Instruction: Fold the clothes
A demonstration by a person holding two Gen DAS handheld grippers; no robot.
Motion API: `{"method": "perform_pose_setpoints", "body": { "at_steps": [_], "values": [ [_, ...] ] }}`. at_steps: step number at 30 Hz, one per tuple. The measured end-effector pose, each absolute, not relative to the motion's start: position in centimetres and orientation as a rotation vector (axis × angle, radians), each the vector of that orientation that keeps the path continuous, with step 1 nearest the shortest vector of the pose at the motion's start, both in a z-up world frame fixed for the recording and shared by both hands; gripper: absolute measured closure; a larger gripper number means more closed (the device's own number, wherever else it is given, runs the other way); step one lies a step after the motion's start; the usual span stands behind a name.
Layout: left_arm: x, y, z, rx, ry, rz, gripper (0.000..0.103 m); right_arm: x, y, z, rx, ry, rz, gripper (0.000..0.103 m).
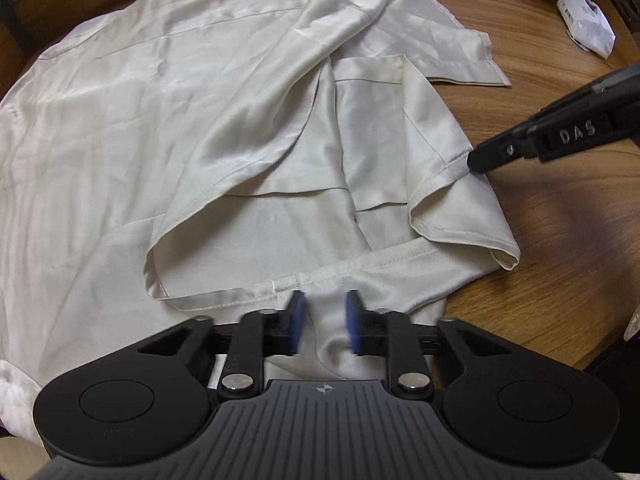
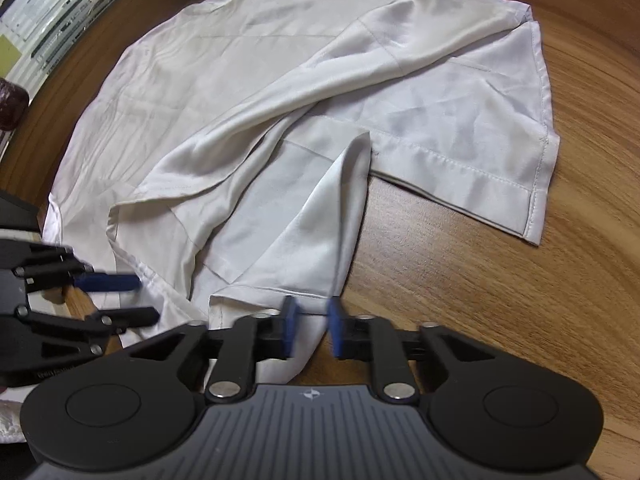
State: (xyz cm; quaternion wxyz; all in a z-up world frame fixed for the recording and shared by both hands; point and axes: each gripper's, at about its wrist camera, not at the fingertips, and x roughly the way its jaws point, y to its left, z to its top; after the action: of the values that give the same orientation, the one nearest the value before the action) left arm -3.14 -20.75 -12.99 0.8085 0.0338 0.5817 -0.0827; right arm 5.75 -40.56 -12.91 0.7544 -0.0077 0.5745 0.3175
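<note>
A white satin garment (image 1: 160,120) lies spread and rumpled on the wooden table (image 1: 560,232), one sleeve (image 2: 472,128) stretched out flat. My left gripper (image 1: 325,320) is open at the near hem, with a fold of cloth lying between its blue pads (image 1: 297,320). In the right wrist view it (image 2: 136,299) shows at the left edge, jaws apart over the hem. My right gripper (image 2: 313,328) is open too, and a raised ridge of fabric (image 2: 340,220) runs up into its gap. From the left wrist view its dark tip (image 1: 474,160) touches the garment's right edge.
A white plastic packet (image 1: 586,24) lies at the table's far right. Bare wood (image 2: 460,280) shows to the right of the garment. A window with blinds (image 2: 48,12) and a dark brown object (image 2: 12,104) sit beyond the table's left edge.
</note>
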Motion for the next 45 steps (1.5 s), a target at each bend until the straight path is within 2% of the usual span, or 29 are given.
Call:
{"method": "perform_pose_setpoints", "body": {
  "at_steps": [3, 8, 11, 12, 14, 19, 23, 32, 36, 41, 42, 45],
  "values": [
    [-3.8, -21.1, -12.3, 0.067, 1.212, -0.193, 0.098, 6.0, -41.2, -12.0, -0.011, 1.229, 0.680, 0.098],
    [-4.6, -22.2, -11.5, 0.082, 1.174, -0.222, 0.100, 6.7, -42.6, -11.4, 0.010, 1.229, 0.672, 0.097],
    [-4.6, -22.3, -11.4, 0.068, 1.176, -0.204, 0.099, 7.0, -43.1, -11.3, 0.016, 1.233, 0.670, 0.092],
    [-4.6, -22.2, -11.4, 0.062, 1.178, -0.191, 0.099, 7.0, -43.0, -11.3, 0.014, 1.236, 0.672, 0.083],
    [-4.6, -22.1, -11.3, 0.054, 1.178, -0.171, 0.095, 6.6, -42.5, -11.5, -0.005, 1.236, 0.676, 0.075],
    [-4.2, -21.4, -11.1, 0.075, 1.174, -0.164, 0.068, 5.7, -40.6, -12.2, -0.056, 1.234, 0.681, 0.073],
    [-3.7, -20.9, -11.3, 0.117, 1.182, -0.197, 0.063, 5.4, -39.5, -12.7, -0.064, 1.234, 0.661, 0.064],
    [-2.5, -19.8, -12.5, 0.155, 1.204, -0.260, 0.063, 4.6, -38.4, -13.0, -0.072, 1.215, 0.625, 0.067],
    [-2.9, -19.9, -12.9, 0.168, 1.207, -0.286, 0.067, 4.4, -38.0, -12.6, -0.069, 1.198, 0.622, 0.076],
    [-3.6, -19.7, -13.2, 0.168, 1.202, -0.293, 0.092, 4.6, -38.0, -12.2, -0.043, 1.189, 0.615, 0.091],
    [-3.8, -19.7, -13.2, 0.169, 1.200, -0.292, 0.101, 4.6, -38.0, -12.0, -0.038, 1.184, 0.614, 0.095],
    [-4.3, -19.9, -12.5, 0.159, 1.164, -0.304, 0.102, 4.6, -38.7, -11.2, -0.019, 1.165, 0.614, 0.098]
  ]
}}
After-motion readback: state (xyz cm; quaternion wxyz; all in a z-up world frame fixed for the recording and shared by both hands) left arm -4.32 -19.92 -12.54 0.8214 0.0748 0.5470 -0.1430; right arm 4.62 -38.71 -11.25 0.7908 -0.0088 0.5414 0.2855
